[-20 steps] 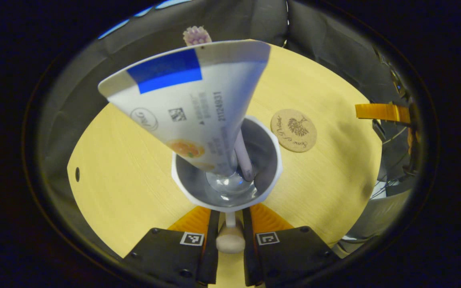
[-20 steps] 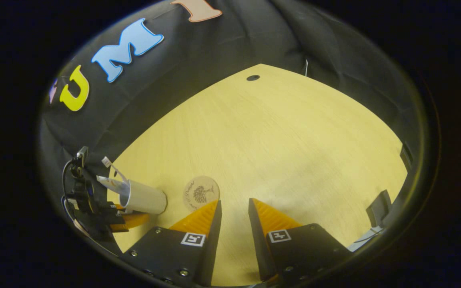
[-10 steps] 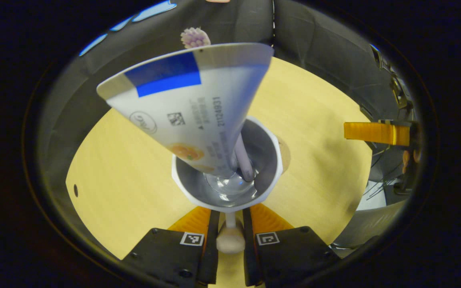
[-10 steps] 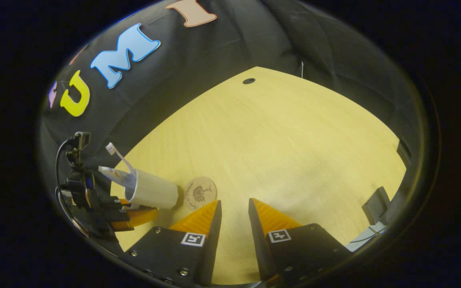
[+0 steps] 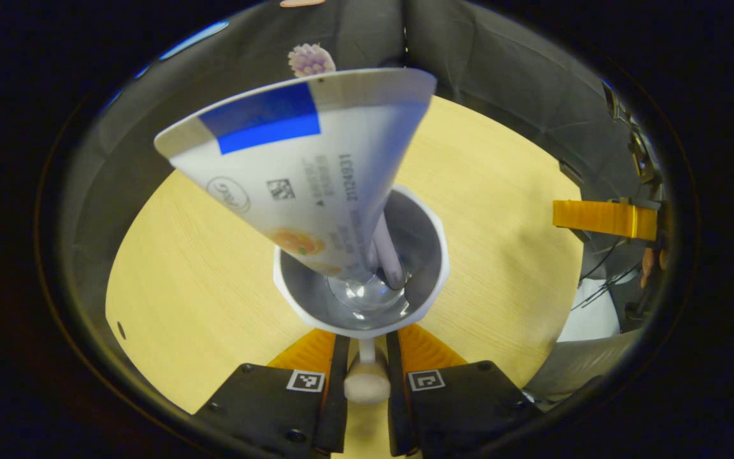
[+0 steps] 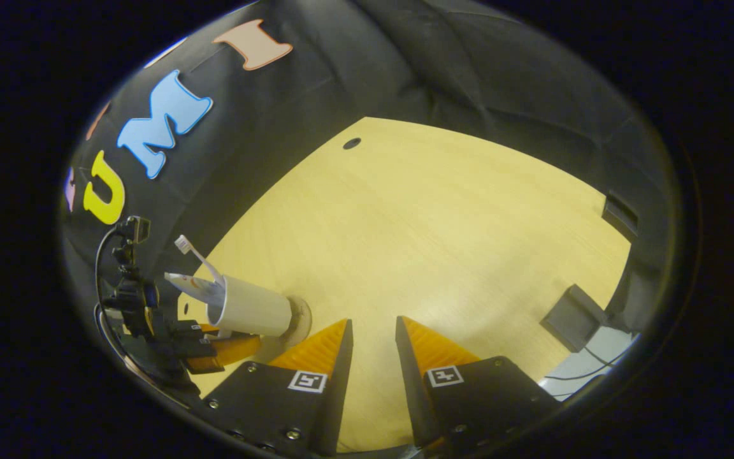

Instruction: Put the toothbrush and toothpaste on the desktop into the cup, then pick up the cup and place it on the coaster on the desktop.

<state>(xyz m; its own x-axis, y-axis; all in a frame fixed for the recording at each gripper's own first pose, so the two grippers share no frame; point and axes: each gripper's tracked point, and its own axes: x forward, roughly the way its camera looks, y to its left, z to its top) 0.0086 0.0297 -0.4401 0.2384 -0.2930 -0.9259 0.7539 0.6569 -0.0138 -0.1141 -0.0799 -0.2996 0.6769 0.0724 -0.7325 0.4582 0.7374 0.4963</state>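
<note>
White cup [image 5: 427, 255], toothpaste [image 5: 303, 166] inside

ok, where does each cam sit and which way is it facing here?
Left gripper view: rides the left tool, looks steeply down into the cup with toothpaste and toothbrush; own fingers pinch the handle.
Right gripper view: rides the right tool, faces across the desktop; own fingers apart.
Shared: cup, desktop, each other's tool.
</note>
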